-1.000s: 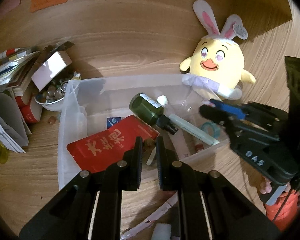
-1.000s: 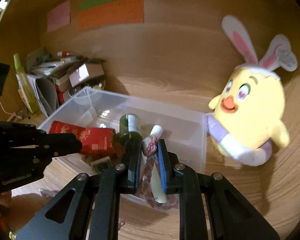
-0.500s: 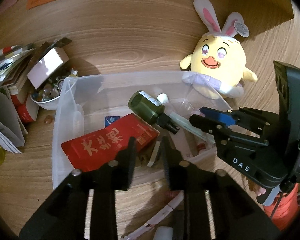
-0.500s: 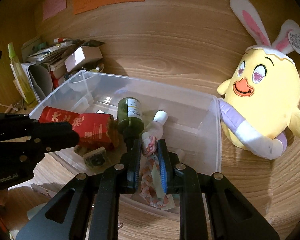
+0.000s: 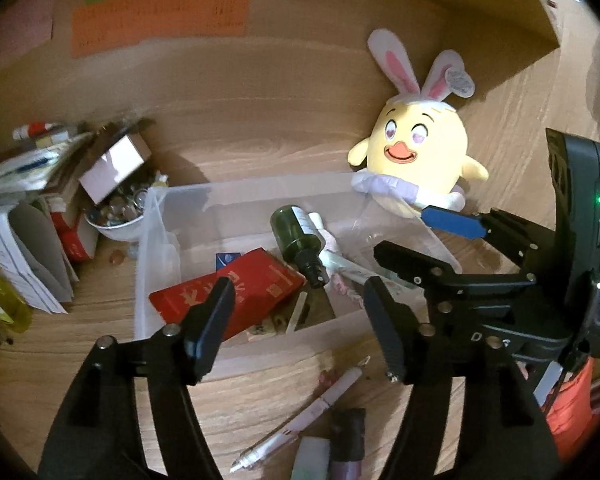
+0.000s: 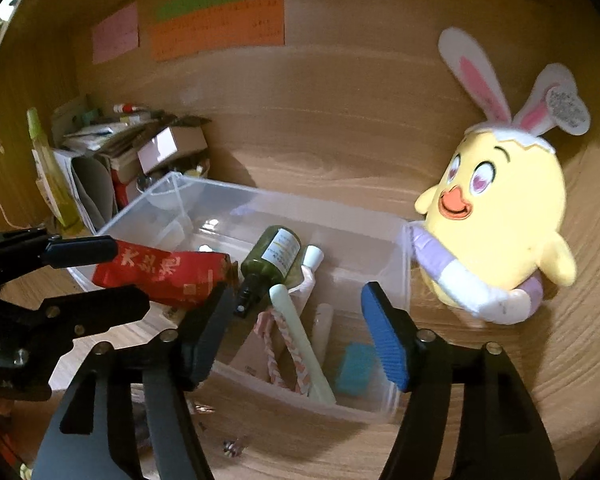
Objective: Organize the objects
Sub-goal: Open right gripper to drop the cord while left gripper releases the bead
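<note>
Your left gripper [image 5: 300, 320] and right gripper [image 6: 296, 332] both gape empty above the clear bin [image 6: 404, 280], where the braided cord [image 6: 288, 344] lies.

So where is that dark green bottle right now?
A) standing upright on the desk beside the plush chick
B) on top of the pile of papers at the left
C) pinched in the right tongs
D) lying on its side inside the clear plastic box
D: the dark green bottle lies tipped over inside the clear plastic box, next to the red packet, and both the left tongs and the right tongs are open and empty.
</note>
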A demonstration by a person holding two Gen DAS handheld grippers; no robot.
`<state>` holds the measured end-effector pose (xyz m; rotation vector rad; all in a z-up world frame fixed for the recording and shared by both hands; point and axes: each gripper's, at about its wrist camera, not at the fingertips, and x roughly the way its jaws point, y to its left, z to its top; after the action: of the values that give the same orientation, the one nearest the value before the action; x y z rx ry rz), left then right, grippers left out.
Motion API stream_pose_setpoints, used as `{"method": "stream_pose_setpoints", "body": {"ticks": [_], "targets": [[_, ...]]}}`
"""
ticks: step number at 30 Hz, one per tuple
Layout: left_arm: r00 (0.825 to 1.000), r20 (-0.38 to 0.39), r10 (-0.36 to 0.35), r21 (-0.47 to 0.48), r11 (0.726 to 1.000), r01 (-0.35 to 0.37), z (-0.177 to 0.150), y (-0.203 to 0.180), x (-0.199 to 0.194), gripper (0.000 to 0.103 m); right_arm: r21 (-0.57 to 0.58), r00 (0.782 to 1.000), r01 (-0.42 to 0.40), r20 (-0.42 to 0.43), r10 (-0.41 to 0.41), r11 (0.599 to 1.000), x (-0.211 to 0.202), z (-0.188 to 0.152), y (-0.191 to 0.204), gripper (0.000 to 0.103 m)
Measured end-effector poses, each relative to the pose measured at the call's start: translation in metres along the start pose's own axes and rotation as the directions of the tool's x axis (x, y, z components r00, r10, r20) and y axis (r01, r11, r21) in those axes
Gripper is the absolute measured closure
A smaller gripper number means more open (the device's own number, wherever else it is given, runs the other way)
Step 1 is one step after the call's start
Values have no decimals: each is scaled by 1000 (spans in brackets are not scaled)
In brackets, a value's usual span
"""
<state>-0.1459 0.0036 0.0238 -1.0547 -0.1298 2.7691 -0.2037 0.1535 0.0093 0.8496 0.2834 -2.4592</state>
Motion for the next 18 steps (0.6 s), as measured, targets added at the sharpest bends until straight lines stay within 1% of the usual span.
{"method": "stream_pose_setpoints", "body": {"ticks": [4,8,13,18], "targets": [[1000,22,16,17,1000,-16,-7,-4,-14,31,17,1000,-9,20,9,1000,-15,-3,-2,32],[999,34,34,28,999,-35,-14,-4,-25,26,24,999,-9,32,9,1000,-29,-9,-1,31],[999,26,19,-3,1000,-19,-27,4,-38,26,30,999,-26,38,24,999,-47,-21,4,31],[1000,8,30,-17,999,-30,-43,12,-48,26,38,999,-47,27,46,998,-54,-34,15,31]]}}
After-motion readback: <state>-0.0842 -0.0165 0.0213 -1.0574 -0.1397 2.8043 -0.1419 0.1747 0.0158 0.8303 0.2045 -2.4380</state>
